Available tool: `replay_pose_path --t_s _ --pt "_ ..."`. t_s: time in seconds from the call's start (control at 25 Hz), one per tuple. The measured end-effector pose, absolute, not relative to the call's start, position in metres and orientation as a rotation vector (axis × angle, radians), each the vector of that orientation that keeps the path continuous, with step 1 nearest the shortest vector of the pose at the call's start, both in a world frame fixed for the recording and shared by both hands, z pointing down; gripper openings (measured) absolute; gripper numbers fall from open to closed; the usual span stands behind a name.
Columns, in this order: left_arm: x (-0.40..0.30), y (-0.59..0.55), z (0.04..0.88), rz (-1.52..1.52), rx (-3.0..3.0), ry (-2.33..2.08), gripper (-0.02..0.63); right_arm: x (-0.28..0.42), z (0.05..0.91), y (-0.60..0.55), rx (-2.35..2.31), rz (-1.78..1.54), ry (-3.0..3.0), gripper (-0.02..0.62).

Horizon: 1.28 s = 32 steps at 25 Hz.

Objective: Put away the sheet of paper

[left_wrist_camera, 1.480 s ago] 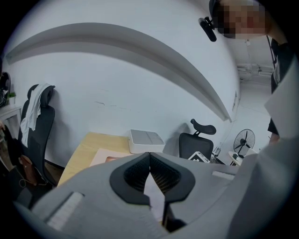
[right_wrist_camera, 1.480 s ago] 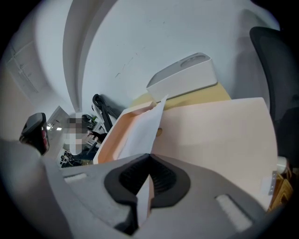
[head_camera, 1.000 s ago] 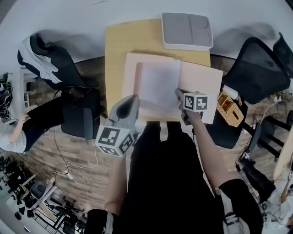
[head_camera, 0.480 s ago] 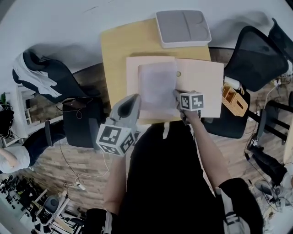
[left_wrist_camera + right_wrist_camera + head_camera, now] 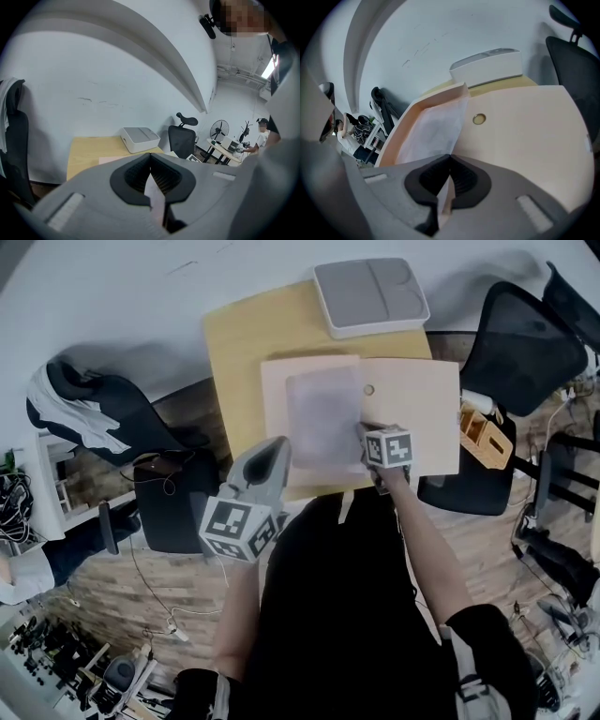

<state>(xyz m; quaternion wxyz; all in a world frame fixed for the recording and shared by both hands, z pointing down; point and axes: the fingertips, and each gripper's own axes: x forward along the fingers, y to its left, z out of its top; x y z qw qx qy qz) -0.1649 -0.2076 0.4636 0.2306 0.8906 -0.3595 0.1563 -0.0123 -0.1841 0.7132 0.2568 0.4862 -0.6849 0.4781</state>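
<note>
the sheet (image 5: 323,418) lies flat in the open folder (image 5: 412,413) on the table (image 5: 244,343), its near right edge pinched in the right gripper (image 5: 365,432), while the left gripper (image 5: 275,444) is clamped on the folder's near left edge.
</note>
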Motion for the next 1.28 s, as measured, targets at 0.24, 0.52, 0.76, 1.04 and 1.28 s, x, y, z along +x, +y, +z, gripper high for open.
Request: replay_pose_path --t_s 0.24,0.52,0.76,1.04,1.28 --pt "-0.171 -0.209 0.460 0.423 2.467 -0.974 0.009 -0.009 0.713 -0.183 1.359 1.268 -1.829 0.003" --pt "-0.178 -0.205 0.460 0.403 2.481 -0.967 0.009 -0.010 0.708 -0.181 1.391 1.264 -1.844 0.027" --pt "-0.177 -0.205 0.456 0.399 2.492 -0.963 0.009 -0.005 0.705 -0.178 1.409 1.261 -1.837 0.049" --pt "-0.159 -0.197 0.453 0.405 2.514 -0.930 0.009 0.007 0.682 -0.169 1.436 1.236 -1.884 0.049" --pt "-0.136 -0.175 0.450 0.395 2.527 -0.906 0.009 0.018 0.642 -0.159 1.437 1.177 -2.016 0.049"
